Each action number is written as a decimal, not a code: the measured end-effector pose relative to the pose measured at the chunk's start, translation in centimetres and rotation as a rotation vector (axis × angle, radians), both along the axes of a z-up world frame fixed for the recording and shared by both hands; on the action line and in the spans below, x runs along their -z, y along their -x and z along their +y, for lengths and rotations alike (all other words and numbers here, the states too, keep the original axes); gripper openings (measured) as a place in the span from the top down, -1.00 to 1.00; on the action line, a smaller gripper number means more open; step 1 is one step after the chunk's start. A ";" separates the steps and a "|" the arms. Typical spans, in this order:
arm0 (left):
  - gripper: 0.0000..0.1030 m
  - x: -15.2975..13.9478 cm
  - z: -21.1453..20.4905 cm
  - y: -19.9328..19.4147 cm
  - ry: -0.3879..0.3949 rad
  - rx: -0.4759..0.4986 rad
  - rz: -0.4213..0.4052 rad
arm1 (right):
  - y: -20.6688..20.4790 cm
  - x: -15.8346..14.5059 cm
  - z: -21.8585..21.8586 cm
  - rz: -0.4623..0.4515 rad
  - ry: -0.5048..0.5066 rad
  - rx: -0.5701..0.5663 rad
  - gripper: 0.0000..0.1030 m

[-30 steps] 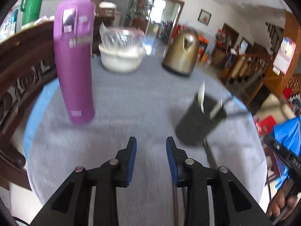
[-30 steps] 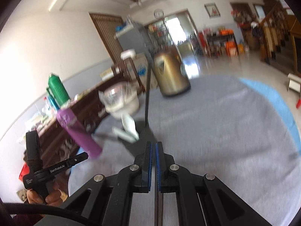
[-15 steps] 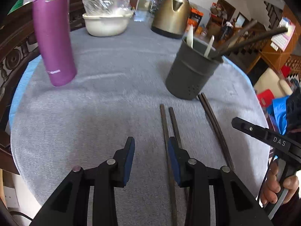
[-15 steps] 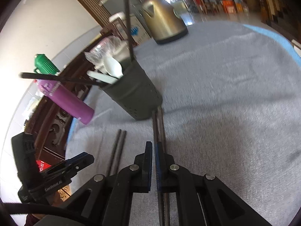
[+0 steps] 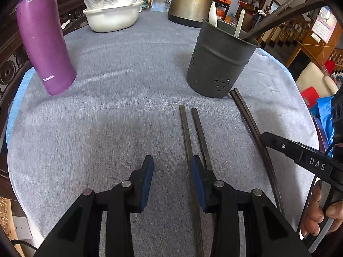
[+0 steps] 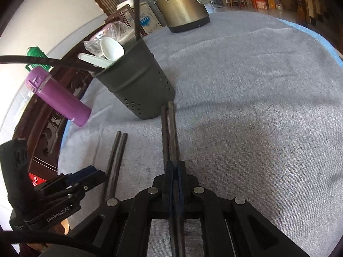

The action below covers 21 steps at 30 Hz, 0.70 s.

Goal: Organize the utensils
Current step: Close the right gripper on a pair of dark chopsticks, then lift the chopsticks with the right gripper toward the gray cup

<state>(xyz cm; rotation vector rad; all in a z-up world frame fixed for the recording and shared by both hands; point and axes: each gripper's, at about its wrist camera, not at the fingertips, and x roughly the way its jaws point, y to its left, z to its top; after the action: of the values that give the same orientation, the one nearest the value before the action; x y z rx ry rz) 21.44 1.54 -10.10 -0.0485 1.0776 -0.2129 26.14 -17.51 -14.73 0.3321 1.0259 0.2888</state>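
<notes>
A dark grey utensil holder stands on the grey cloth with white spoons and dark chopsticks in it. One pair of dark chopsticks lies in front of it. My left gripper is open and empty, low over that pair's near end. A second pair of chopsticks lies to the right, its far end at the holder's base. My right gripper is shut right above this pair; whether it grips them I cannot tell.
A purple bottle stands at the left. A white bowl with plastic wrap and a brass kettle stand at the back. The round table's edge curves close on the left, by a carved wooden chair back.
Both grippers have come down toward the cloth and the lying chopsticks. The left stays open, the right stays shut. The holder now has chopsticks leaning in it.
</notes>
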 end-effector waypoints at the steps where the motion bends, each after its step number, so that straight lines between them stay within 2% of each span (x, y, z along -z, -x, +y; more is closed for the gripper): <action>1: 0.27 0.0 -0.1 -0.1 -0.005 0.000 -0.001 | 0.0 0.0 -0.1 0.000 -0.003 -0.001 0.85; 9: 0.27 0.0 -0.2 -0.6 -0.017 0.002 -0.002 | 0.1 -0.6 1.0 -0.025 0.121 -0.014 0.85; 13: 0.26 -0.2 0.0 -0.4 -0.019 0.002 -0.002 | 0.1 -0.8 0.4 -0.019 0.156 0.017 0.85; 18: 0.27 -0.2 0.7 -0.3 -0.028 -0.012 0.001 | 0.1 -0.9 -1.4 0.003 0.139 0.072 0.85; 21: 0.26 -0.2 1.2 -0.4 -0.013 -0.028 0.007 | 0.1 -0.9 -2.6 0.029 0.076 0.099 0.85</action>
<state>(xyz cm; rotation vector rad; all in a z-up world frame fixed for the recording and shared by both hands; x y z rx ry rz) 21.87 2.75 -9.90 -0.0526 1.0848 -0.1802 26.05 -20.06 -13.80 0.3179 1.0429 0.1562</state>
